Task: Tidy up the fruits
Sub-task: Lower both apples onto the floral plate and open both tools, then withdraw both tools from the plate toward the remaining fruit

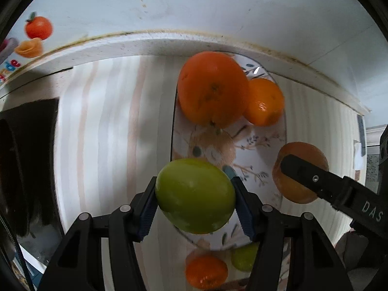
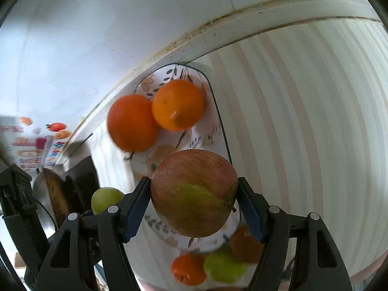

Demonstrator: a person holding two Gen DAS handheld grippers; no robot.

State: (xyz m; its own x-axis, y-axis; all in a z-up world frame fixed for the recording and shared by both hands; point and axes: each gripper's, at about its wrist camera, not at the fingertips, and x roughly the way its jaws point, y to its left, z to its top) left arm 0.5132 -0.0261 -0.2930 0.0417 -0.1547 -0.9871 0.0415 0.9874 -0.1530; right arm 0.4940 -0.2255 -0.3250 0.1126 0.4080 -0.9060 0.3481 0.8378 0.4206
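Observation:
My left gripper [image 1: 195, 200] is shut on a green apple [image 1: 195, 195] and holds it above the near end of a patterned oval plate [image 1: 257, 145]. Two oranges [image 1: 213, 87] [image 1: 265, 101] lie at the plate's far end. My right gripper [image 2: 194, 196] is shut on a red-green apple [image 2: 194, 192] over the same plate [image 2: 213, 131]; it shows in the left wrist view [image 1: 300, 172] at the plate's right side. The two oranges [image 2: 132, 122] [image 2: 178, 104] also show in the right wrist view. The green apple [image 2: 106, 200] appears there at the left.
A small orange [image 1: 206, 270] and another green fruit [image 1: 243, 257] lie on the striped cloth [image 1: 106, 133] below the plate. A white ledge [image 1: 150, 43] and wall run along the back. A dark pan [image 2: 55, 198] and dark surface stand to the left.

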